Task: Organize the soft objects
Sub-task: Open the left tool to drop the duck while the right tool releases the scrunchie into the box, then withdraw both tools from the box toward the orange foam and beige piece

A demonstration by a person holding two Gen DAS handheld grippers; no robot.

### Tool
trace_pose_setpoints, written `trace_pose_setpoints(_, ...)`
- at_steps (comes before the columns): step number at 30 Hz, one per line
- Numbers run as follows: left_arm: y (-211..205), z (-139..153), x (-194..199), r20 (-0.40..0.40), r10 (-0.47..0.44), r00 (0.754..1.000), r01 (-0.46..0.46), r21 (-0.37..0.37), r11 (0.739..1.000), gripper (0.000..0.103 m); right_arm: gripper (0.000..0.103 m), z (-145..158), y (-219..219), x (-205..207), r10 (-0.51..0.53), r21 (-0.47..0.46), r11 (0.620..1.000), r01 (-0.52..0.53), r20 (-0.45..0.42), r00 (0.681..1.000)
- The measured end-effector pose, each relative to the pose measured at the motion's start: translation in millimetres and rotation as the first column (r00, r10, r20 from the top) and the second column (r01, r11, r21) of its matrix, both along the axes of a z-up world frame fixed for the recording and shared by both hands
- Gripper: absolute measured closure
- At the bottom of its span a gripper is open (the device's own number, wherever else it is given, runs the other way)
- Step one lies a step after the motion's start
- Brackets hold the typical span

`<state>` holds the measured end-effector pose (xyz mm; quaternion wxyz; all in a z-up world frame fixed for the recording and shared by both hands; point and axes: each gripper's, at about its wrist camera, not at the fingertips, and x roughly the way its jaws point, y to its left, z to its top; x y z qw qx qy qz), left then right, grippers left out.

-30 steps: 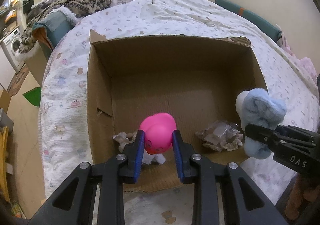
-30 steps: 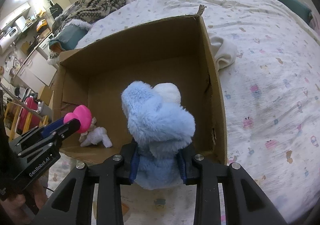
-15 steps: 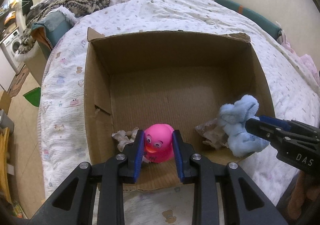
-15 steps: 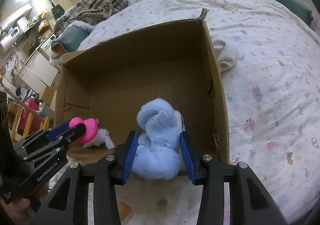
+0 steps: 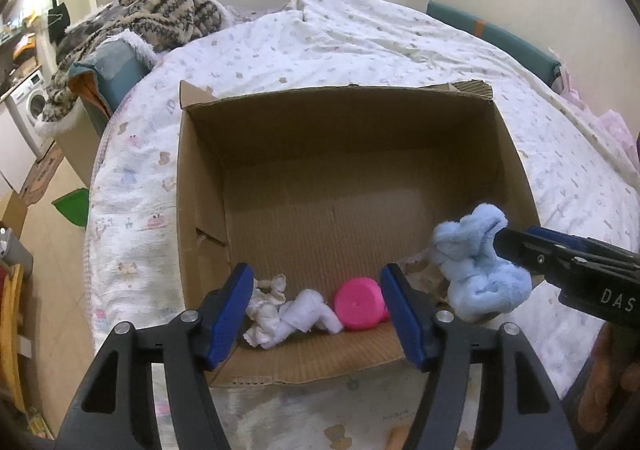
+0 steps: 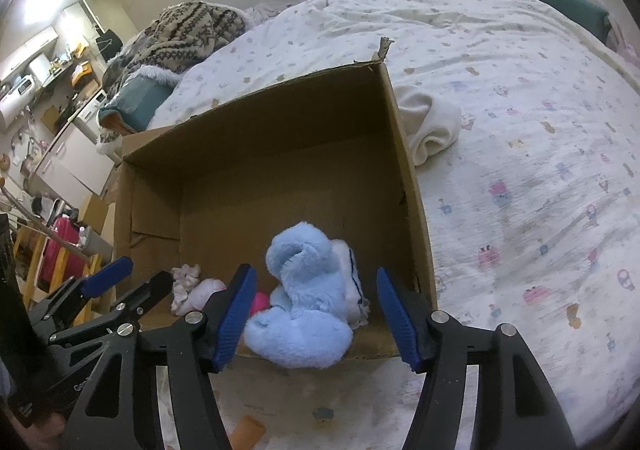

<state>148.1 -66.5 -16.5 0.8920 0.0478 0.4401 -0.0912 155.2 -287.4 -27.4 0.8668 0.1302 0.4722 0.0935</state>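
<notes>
Brown corrugated card is seen on the cardboard box [image 5: 200, 185] at the frame's centre. Inside it, low in the frame, a bright pink toy [image 5: 358, 304], a white plush [image 5: 298, 316] and a pale blue fluffy plush [image 5: 476, 270] are shown. The left gripper [image 5: 322, 314] and right gripper [image 6: 316, 314] are coloured black, with blue finger pads. The bedsheet [image 6: 520, 129] is white, printed with small pastel cartoon figures. A grey-and-cream knitted zigzag pattern is carried by the blanket [image 5: 160, 15] at upper left. A cream cloth [image 6: 430, 125] is seen right of the box.
</notes>
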Motion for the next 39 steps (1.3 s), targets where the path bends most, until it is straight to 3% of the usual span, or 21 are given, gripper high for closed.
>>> trace_pose_setpoints(24,21,22,-20,0.008,0.053,0.999,-0.053,-0.016,0.998,0.04,0.037,9,3,-20,0.019,0.0,1.0,-0.019,0.002,1.0)
trace_pose_setpoints(39,47,20,-60,-0.061,0.117,0.991,-0.118,-0.018,0.993,0.04,0.037,9,7,-50,0.021,0.028,0.999,-0.02,-0.036,0.999)
